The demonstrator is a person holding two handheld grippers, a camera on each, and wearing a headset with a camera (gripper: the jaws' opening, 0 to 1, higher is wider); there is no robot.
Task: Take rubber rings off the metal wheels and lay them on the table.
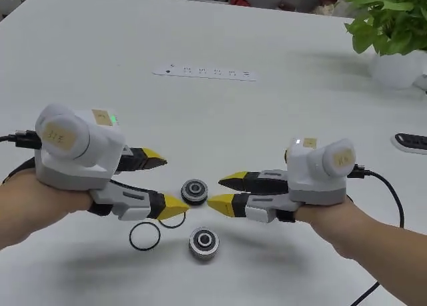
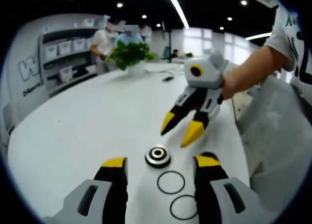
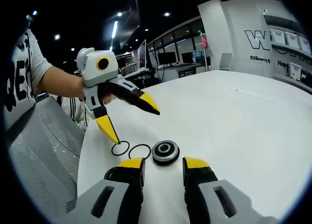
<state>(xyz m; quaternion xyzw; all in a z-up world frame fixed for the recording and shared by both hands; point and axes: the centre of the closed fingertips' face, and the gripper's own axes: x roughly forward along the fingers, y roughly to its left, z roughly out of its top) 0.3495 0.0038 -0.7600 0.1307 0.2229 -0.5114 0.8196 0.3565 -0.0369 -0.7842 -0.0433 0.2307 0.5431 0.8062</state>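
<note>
Now, pose: both held low over the white table [image 1: 280, 119], tips facing inward.
Left gripper [image 1: 170, 184]: jaws wide apart, empty.
Right gripper [image 1: 218, 191]: jaws slightly apart, empty.
Metal wheel [image 1: 195, 191]: between the tips.
Second wheel [image 1: 203, 243]: nearer the person.
Rubber rings [image 1: 145, 236]: two lying loose under the left jaws.

— Centre front of the white worktop [image 1: 280, 119]?
— Two metal wheels; upper wheel [image 1: 194, 191] lying flat between the yellow tips of both tongs; lower wheel [image 1: 203, 243] nearer, just below it.
— And the tongs?
— Gripped in a hand, left tongs [image 1: 175, 184], jaws spread wide; right tongs [image 1: 215, 191] likewise hand-held, jaws parted less, tips aimed at the opposite pair.
— Rubber rings?
— One black ring [image 1: 130, 237] flat on the worktop, left of the lower wheel and apart from it; second ring [image 1: 172, 227] partly hidden under the lower jaw of the left tongs.
— Farther back?
— White power strip [image 1: 205, 72] mid-worktop; potted plant [image 1: 390, 16] at the far right corner.
</note>
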